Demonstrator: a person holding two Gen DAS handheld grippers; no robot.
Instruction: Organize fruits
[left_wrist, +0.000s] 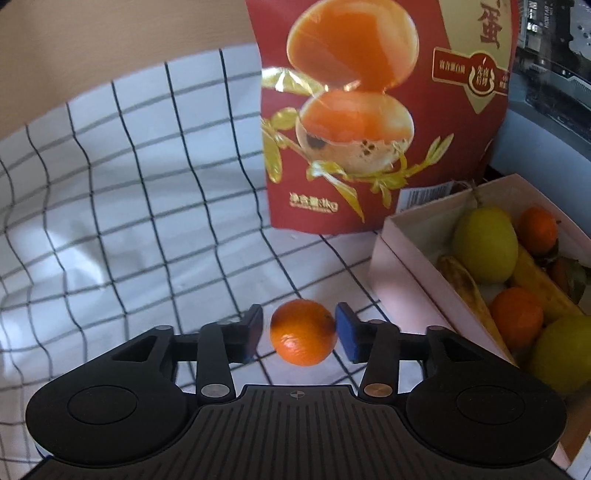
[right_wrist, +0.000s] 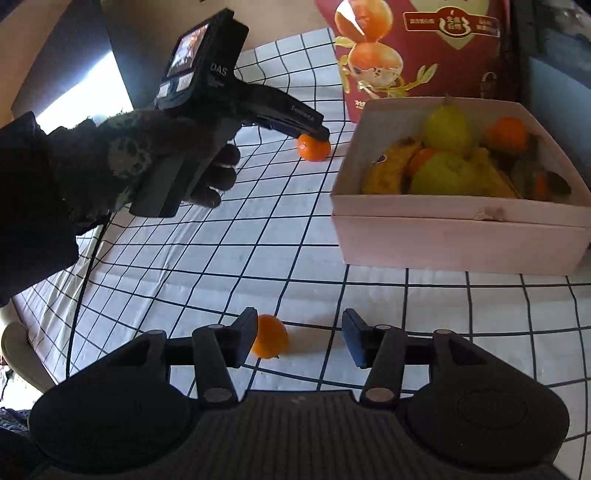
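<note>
Two loose tangerines (right_wrist: 314, 147) (right_wrist: 269, 336) lie outside the pink box (right_wrist: 461, 236).

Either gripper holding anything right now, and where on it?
Nothing held. Left gripper brackets a tangerine, pads apart; right gripper is open beside another tangerine.

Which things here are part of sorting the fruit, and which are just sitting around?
Part of the job:
- mandarin between the left gripper's open jaws
- second mandarin by the right gripper
- pink box holding fruit

Just lying about:
- red package behind the box
- checked cloth
</note>
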